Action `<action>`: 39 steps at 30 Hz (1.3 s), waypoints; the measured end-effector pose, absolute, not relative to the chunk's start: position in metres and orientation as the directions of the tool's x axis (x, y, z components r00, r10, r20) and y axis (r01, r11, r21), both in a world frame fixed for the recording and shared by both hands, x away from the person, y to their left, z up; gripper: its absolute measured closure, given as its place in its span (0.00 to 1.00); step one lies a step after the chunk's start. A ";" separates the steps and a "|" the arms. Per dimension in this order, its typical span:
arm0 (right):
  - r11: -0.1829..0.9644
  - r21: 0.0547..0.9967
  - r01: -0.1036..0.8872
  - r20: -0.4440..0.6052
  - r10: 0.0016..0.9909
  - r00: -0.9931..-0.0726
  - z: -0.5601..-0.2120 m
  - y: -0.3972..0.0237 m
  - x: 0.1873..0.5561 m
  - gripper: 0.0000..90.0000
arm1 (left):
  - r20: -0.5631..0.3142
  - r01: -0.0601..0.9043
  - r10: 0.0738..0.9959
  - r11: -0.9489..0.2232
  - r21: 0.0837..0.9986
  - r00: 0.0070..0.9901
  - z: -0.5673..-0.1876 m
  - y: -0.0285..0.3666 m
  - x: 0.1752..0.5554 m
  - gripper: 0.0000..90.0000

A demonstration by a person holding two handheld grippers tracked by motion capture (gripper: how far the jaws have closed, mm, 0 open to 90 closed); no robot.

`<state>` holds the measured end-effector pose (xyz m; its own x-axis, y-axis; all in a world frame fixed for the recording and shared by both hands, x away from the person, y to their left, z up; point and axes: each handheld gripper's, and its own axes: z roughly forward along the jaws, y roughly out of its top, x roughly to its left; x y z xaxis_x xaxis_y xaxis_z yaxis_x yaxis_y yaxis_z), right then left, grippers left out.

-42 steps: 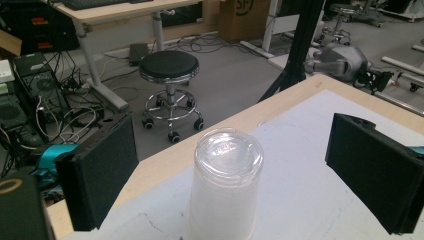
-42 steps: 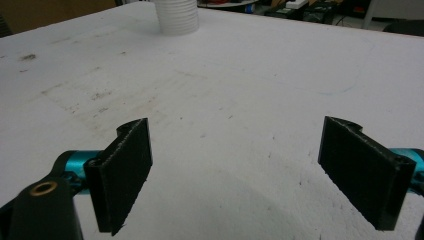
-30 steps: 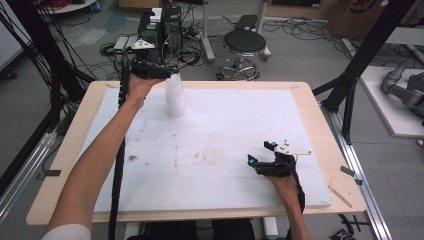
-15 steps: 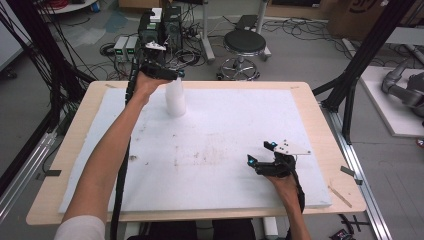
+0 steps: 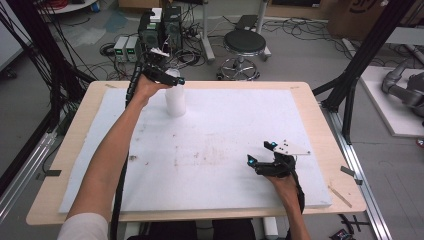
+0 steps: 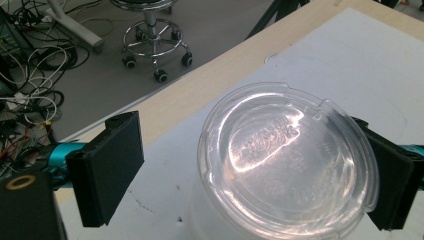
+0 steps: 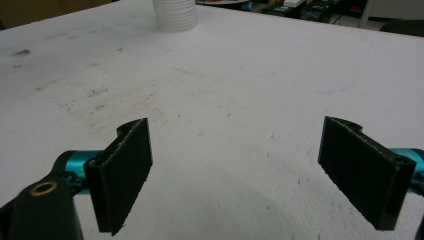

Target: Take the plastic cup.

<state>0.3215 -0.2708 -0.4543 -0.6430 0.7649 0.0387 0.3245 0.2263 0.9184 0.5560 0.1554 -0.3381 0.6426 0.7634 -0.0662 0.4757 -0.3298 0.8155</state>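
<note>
straddling lidded white cup (image 6: pixel 285 165), left tongs (image 6: pixel 250 175)

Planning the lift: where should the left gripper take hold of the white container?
Probably just under the clear lid, from above, jaws straddling the white container. It stands upright, round and ribbed, and the lid's rim overhangs. The left gripper has been closing around it; one pad is apart.

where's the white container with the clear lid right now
In the high view the white container stands far left on the white mat, near the table's back edge, between the left gripper's open fingers.
</note>
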 end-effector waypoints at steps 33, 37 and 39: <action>0.229 0.913 0.338 0.046 0.764 -0.643 -0.454 -0.270 0.322 0.16 | -0.025 0.464 0.719 -0.421 0.780 0.695 -0.339 0.150 0.553 0.39; 0.229 0.913 0.338 0.046 0.765 -0.642 -0.454 -0.270 0.322 0.16 | -0.024 0.462 0.716 -0.425 0.778 0.697 -0.339 0.148 0.553 0.40; 0.229 0.913 0.337 0.045 0.765 -0.642 -0.454 -0.270 0.322 0.16 | -0.019 0.460 0.715 -0.428 0.778 0.699 -0.339 0.147 0.553 0.40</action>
<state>0.3223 -0.2704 -0.4544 -0.6422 0.7652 0.0452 0.3369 0.2288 0.9133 0.5527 0.1472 -0.3390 0.6986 0.7153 -0.0194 0.4597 -0.4279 0.7782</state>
